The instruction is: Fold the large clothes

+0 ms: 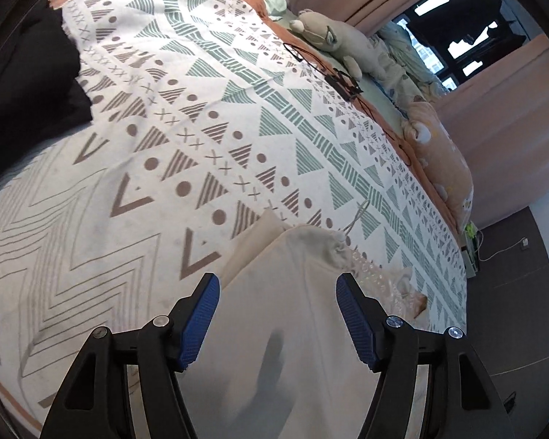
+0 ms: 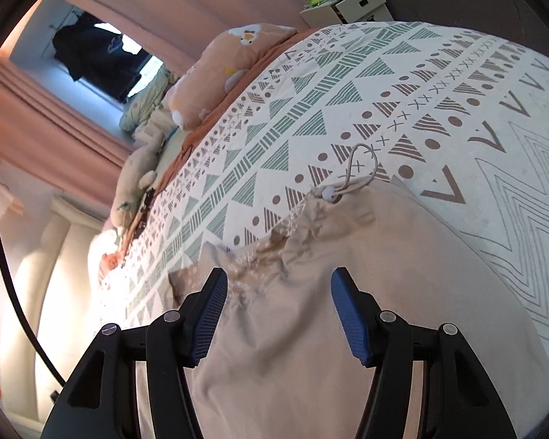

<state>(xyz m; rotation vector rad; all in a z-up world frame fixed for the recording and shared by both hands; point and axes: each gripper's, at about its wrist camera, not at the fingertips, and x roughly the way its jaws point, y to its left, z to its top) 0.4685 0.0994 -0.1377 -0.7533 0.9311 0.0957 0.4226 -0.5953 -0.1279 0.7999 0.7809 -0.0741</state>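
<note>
Both my grippers, left (image 1: pixel 278 294) and right (image 2: pixel 276 289), hover spread wide with nothing pinched, over a beige drawstring-waist cotton garment (image 2: pixel 311 311). It lies on the white patterned bedspread with green and brown triangles (image 1: pixel 201 128), its cord loop (image 2: pixel 362 168) resting on the spread.

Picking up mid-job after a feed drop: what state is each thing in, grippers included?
left gripper: open, above the garment, gripping nothing
right gripper: open, above the gathered hem
beige garment: lying on the bed, hem bunched
drawstring: looped loose on the blanket
patterned blanket: spread flat
black clothing: heaped at the blanket's edge
</note>
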